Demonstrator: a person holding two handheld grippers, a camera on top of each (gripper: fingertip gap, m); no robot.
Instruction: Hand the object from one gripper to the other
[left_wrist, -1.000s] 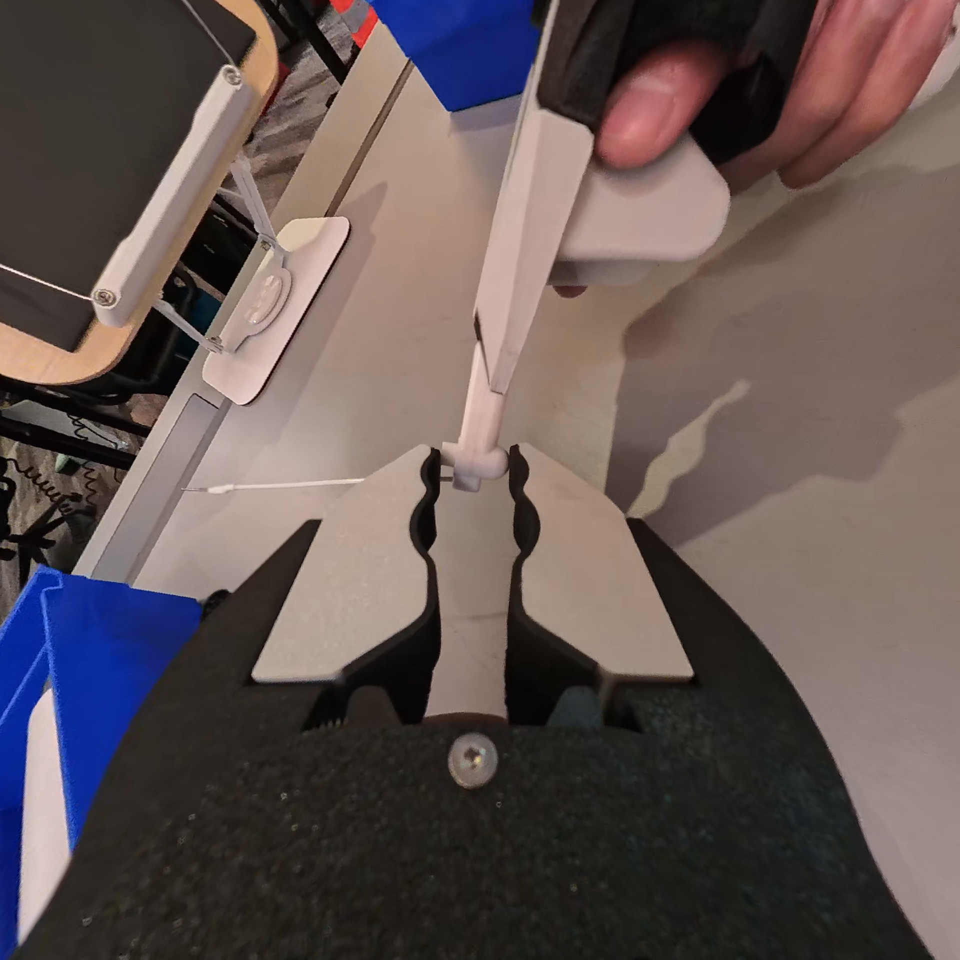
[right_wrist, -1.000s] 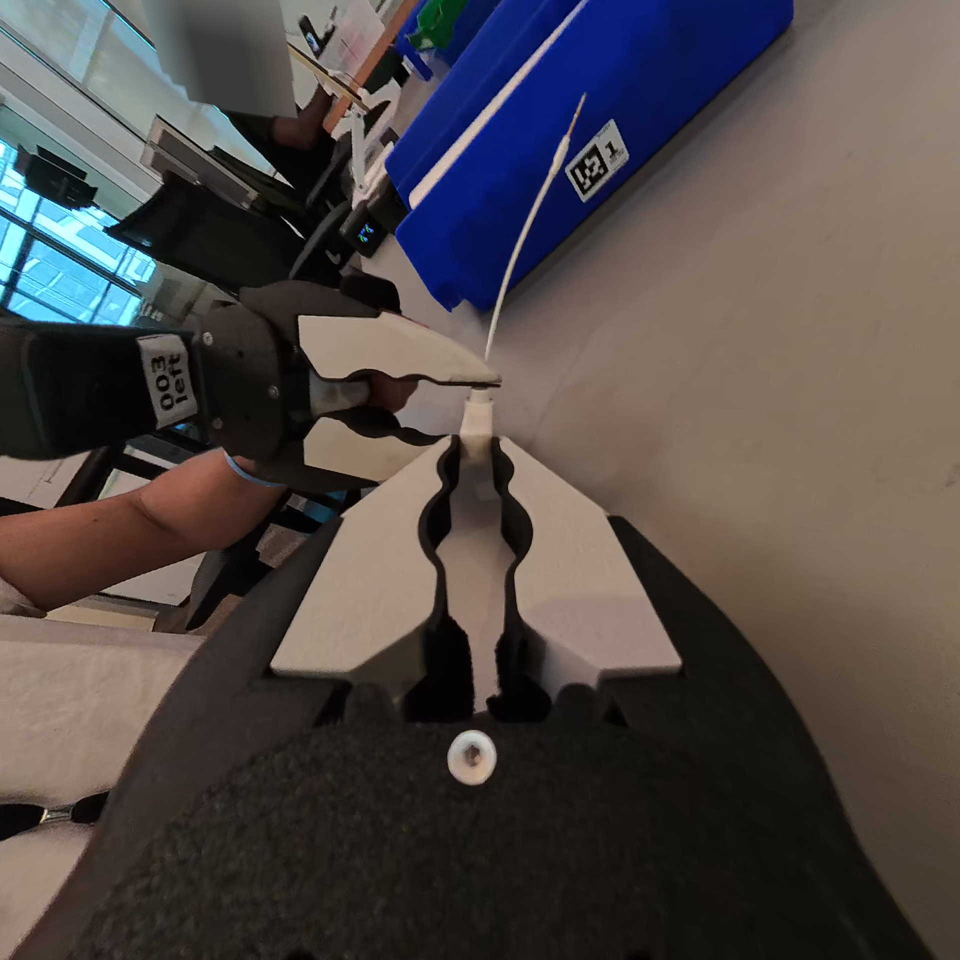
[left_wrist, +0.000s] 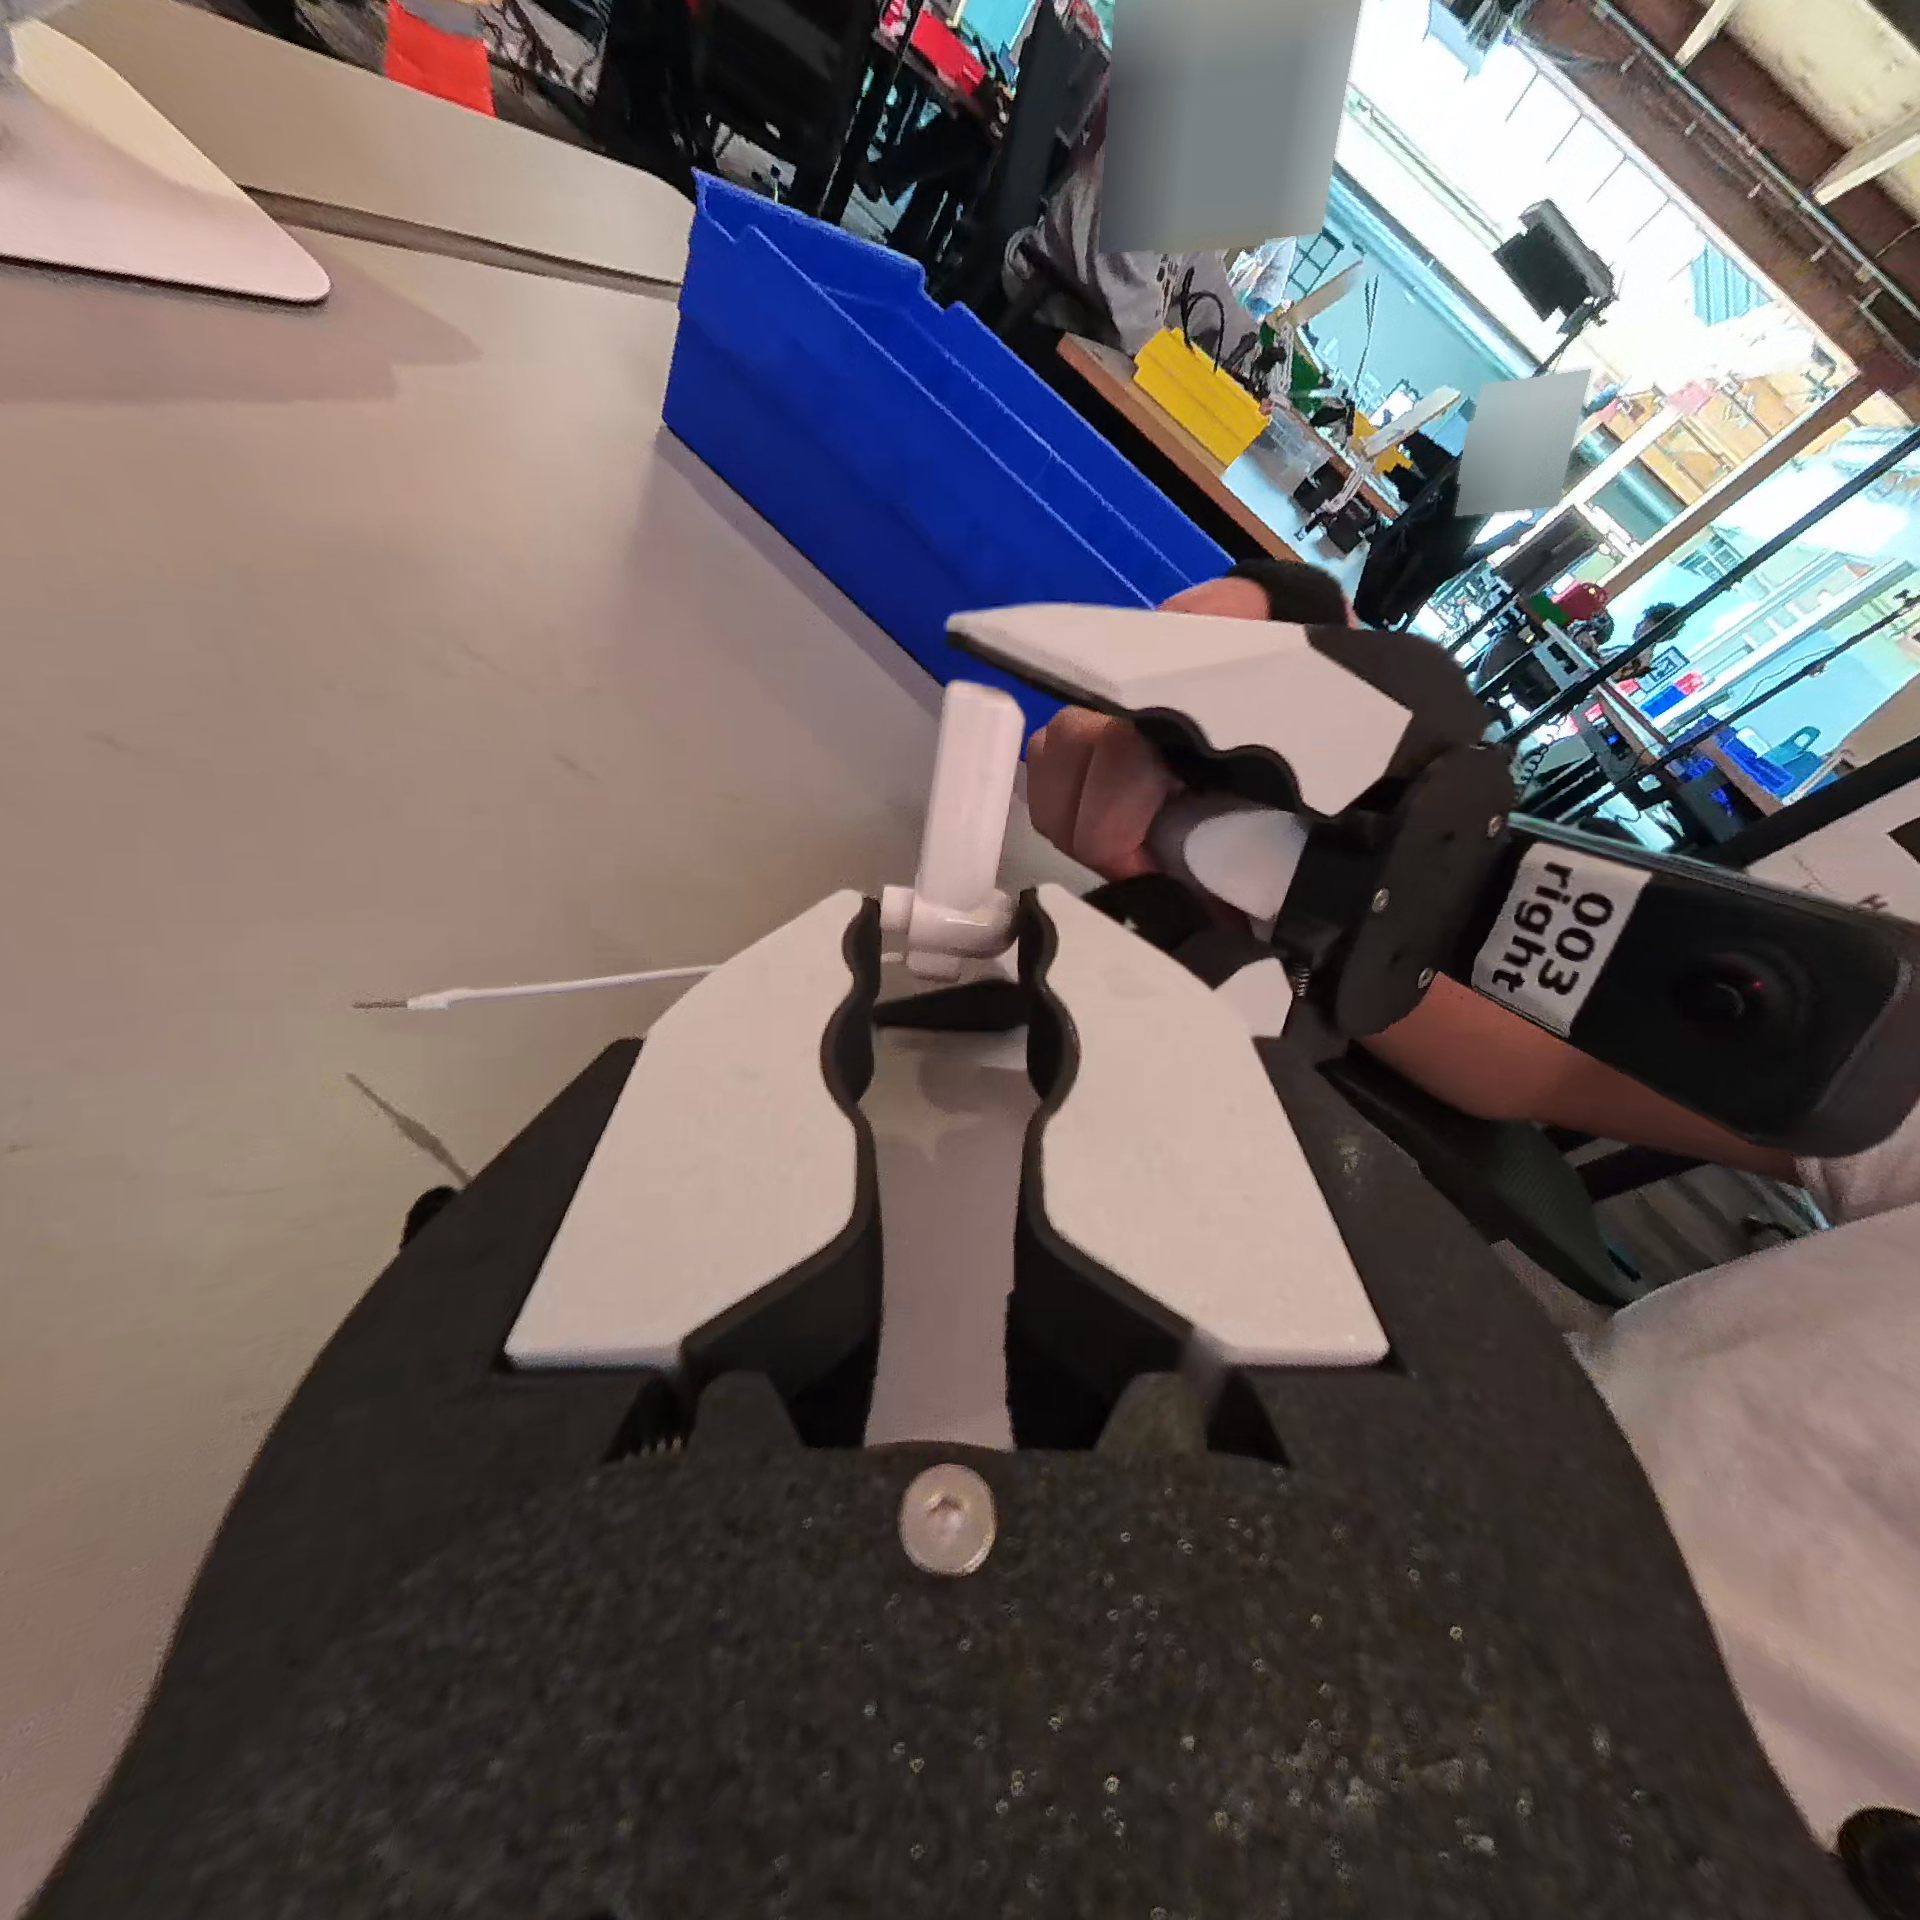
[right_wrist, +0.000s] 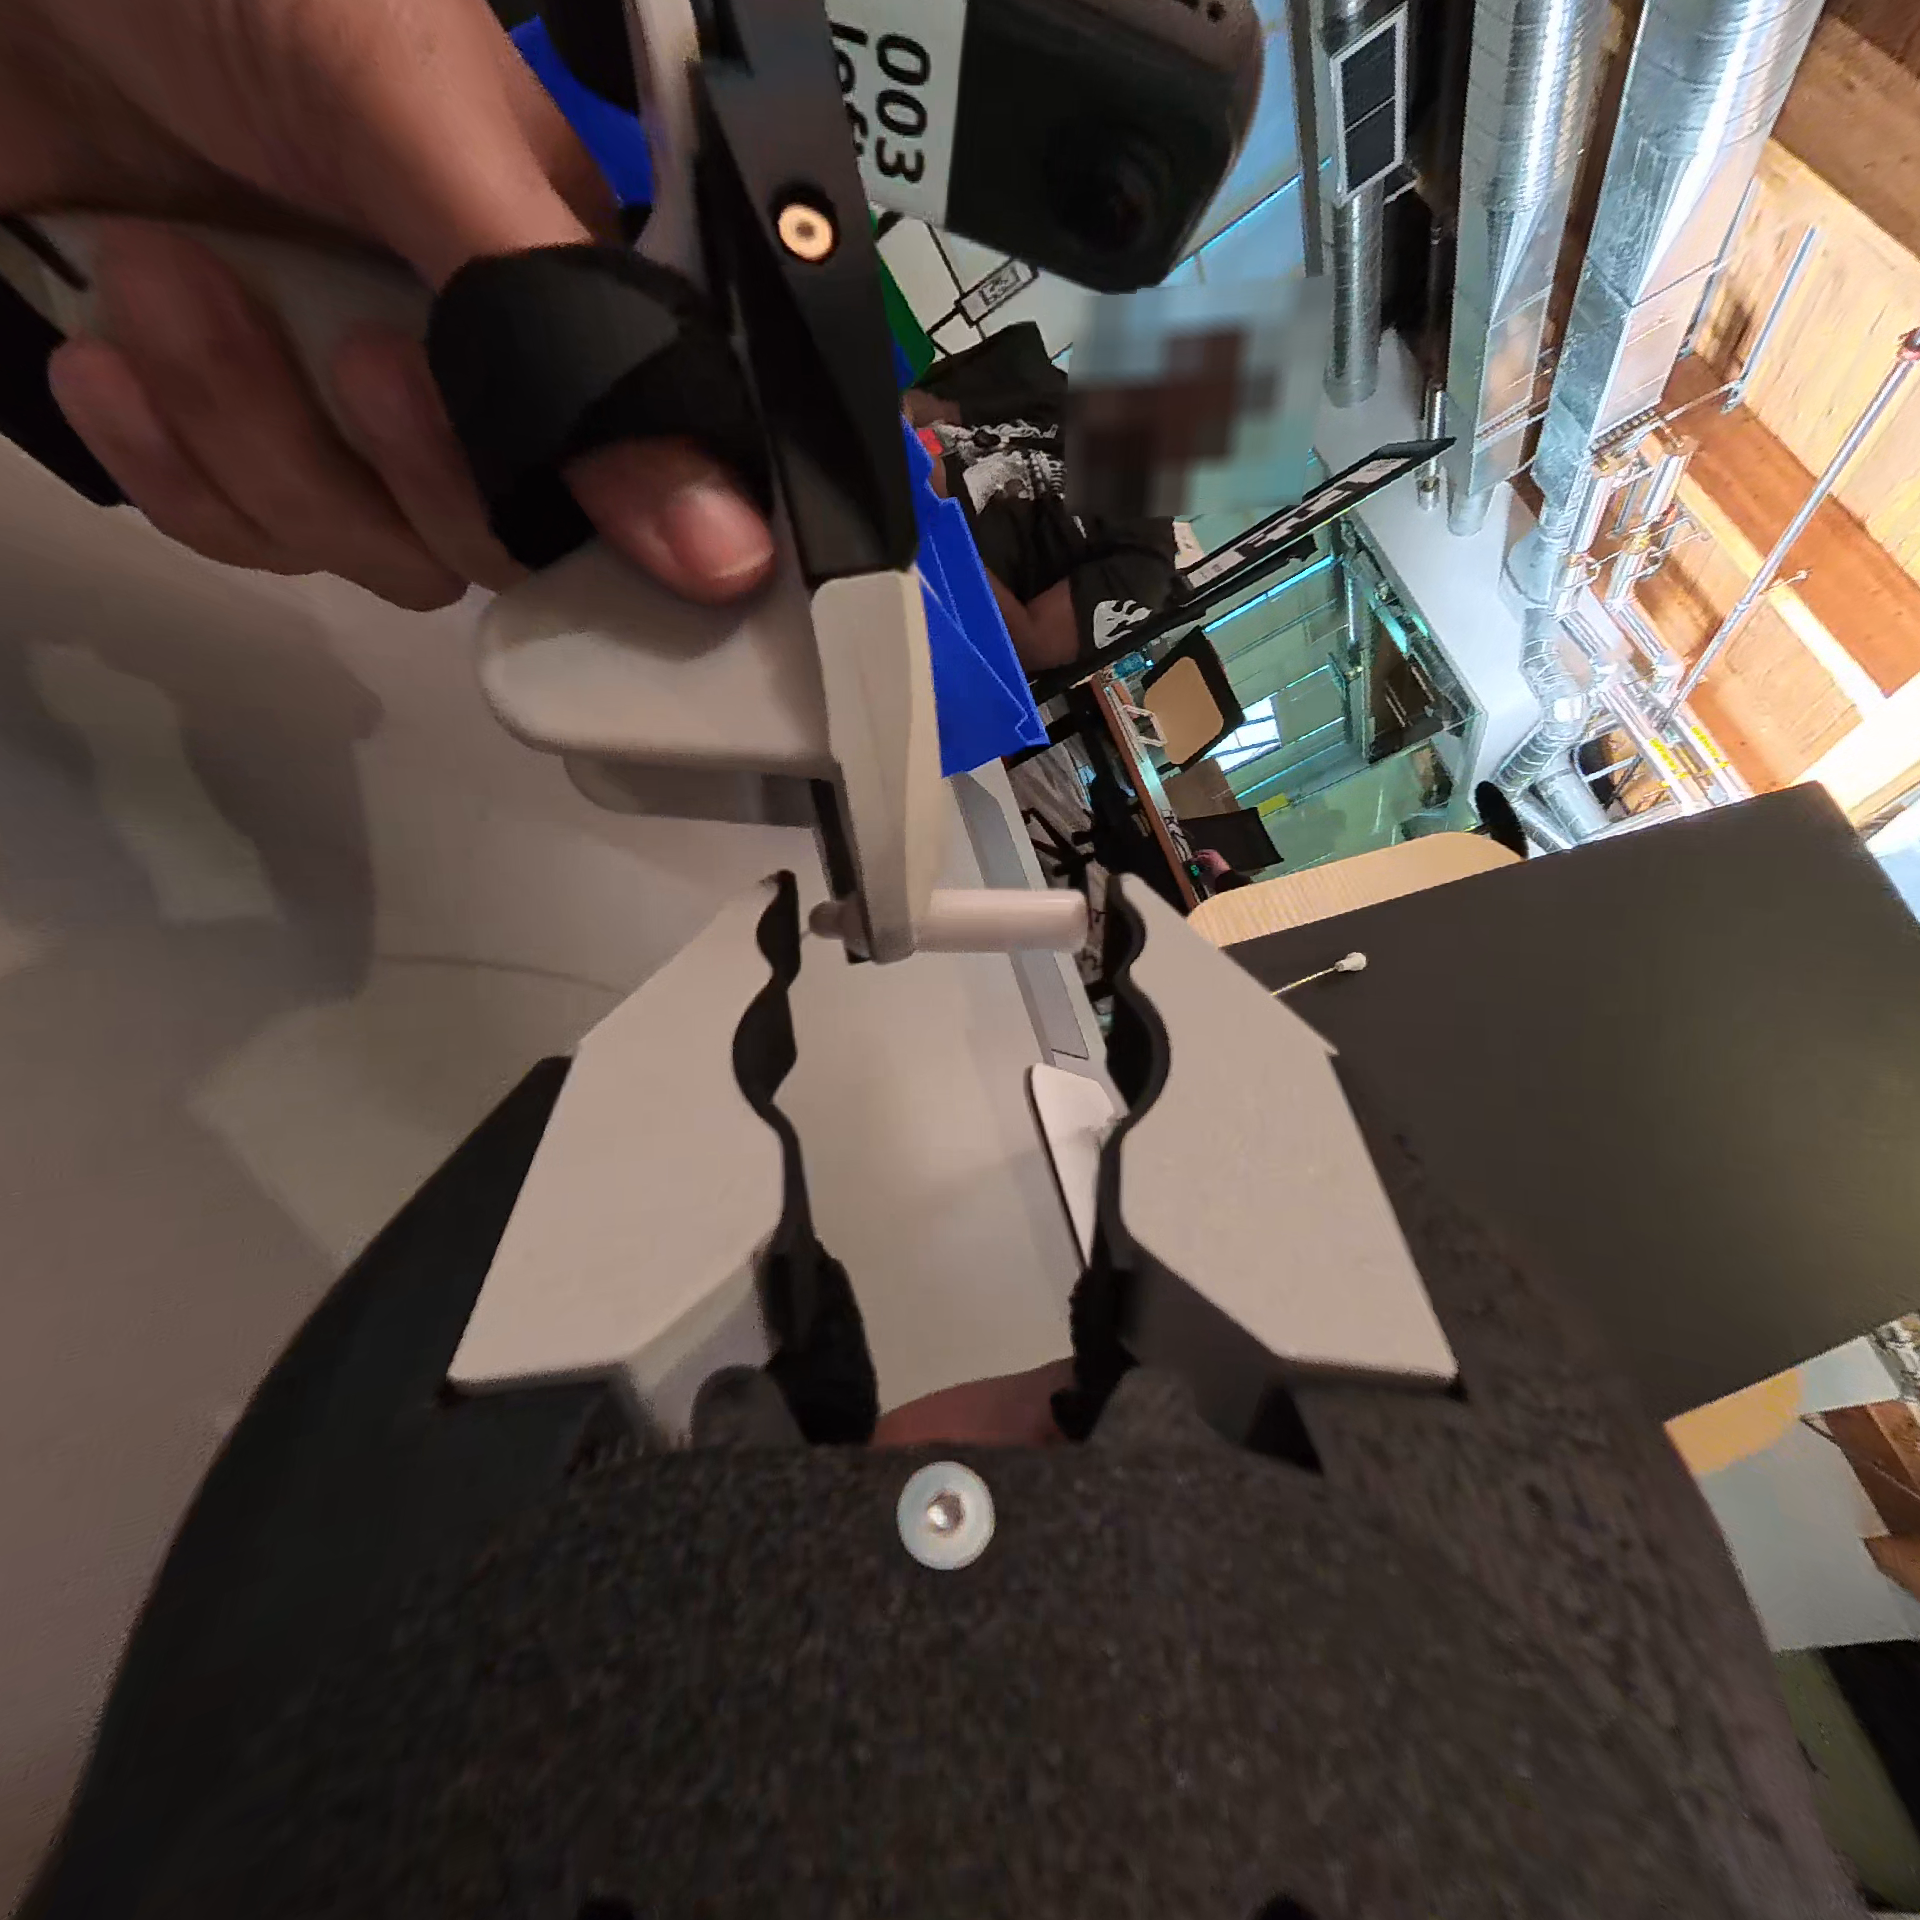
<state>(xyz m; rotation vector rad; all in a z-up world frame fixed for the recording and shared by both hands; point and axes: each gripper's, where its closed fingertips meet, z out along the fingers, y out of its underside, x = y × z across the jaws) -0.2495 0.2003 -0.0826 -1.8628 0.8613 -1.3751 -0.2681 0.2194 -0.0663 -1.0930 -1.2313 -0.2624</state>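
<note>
Between the fingertips of the left claw (left_wrist: 948, 925), a small white object (left_wrist: 961, 831) is clamped at its short cross-piece; the claw is closed on that part only, and the rest of the fingers stand slightly apart. The cylindrical stem of the object is seen rising above the fingertips, tilted a little. A thin white wire (left_wrist: 540, 989) is seen extending from the object toward the left, above the pale grey surface (left_wrist: 312, 644).

Just right of the object, the right claw (left_wrist: 1039, 665) is held by a hand (left_wrist: 1101, 800), with its upper finger directly above the stem tip; no contact with the object can be confirmed in the left wrist view. In the right wrist view, the fingers of the right claw (right_wrist: 951, 914) are spread wide apart, and the stem of the object (right_wrist: 997, 921) lies crosswise between their tips, its end just beside the right fingertip.

Behind the object, a blue bin (left_wrist: 883, 416) rests on the surface. Left of the bin, a flat white plate (left_wrist: 156, 218) lies on the surface.
</note>
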